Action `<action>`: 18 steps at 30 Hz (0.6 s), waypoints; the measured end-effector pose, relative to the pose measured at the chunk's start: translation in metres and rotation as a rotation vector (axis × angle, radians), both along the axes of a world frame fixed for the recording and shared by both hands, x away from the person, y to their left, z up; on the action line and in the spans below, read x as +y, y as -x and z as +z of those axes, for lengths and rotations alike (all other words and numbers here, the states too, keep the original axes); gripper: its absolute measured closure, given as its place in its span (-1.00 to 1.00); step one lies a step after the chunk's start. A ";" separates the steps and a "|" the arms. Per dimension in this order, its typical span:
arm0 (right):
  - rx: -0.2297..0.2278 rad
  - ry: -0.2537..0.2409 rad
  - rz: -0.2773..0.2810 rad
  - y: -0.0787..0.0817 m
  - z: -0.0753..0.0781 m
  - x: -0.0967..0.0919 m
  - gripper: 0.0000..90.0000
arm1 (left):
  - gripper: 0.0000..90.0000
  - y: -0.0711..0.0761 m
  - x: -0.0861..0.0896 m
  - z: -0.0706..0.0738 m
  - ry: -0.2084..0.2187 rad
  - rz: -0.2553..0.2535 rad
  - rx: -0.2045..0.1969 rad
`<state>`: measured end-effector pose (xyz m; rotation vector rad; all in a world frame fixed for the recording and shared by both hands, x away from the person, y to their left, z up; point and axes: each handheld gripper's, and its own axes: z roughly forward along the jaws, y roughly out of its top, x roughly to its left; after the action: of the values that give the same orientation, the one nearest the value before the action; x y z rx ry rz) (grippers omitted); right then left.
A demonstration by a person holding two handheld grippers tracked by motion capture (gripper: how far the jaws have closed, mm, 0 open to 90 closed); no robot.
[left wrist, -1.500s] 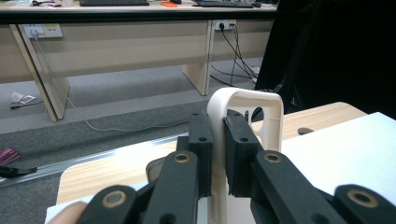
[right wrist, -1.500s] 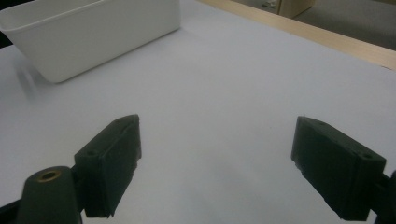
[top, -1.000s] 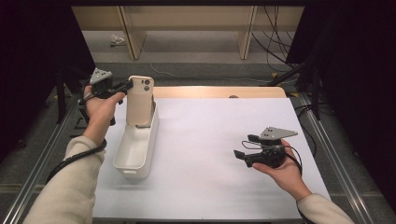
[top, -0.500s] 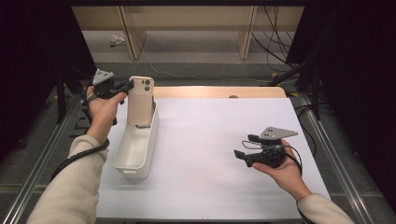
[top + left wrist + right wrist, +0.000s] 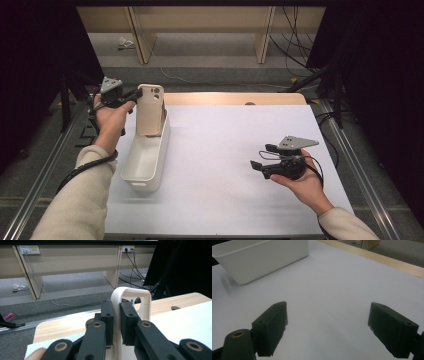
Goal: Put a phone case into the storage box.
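Your left hand-held gripper (image 5: 131, 95) is clamped on the phone case (image 5: 149, 109), upright over the bin's (image 5: 145, 162) far end, upper left of frame. Your right hand-held gripper (image 5: 264, 161) hovers wide open and empty, lower right above the counter (image 5: 225, 150). The case looks nearly binned; releasing remains

The phone case (image 5: 149, 109) at the upper left of the high view looks like smooth cream plastic with a soft sheen. The bin (image 5: 145, 159) below it is white plastic, smooth and faintly glossy. Both grippers' jaws are matt black plastic with brass-coloured rivets. The desk (image 5: 235, 99) shows pale wood grain under a smooth matt white sheet (image 5: 225, 150). The floor (image 5: 62, 292) looks like rough grey carpet.
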<state>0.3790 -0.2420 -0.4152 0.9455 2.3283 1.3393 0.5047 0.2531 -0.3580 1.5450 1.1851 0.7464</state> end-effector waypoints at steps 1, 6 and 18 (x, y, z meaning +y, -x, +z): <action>0.000 0.000 0.000 0.000 0.000 0.000 -0.62 | 0.82 0.000 0.000 0.000 -0.001 0.002 0.001; 0.000 0.001 0.000 0.000 0.000 0.000 -0.63 | 0.82 -0.001 0.001 -0.002 -0.004 0.005 0.003; 0.001 -0.002 0.001 0.000 0.000 0.000 -0.62 | 0.82 -0.005 0.000 -0.010 0.006 0.011 0.012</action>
<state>0.3793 -0.2421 -0.4154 0.9462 2.3286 1.3420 0.5094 0.2530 -0.3679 1.5415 1.2046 0.7412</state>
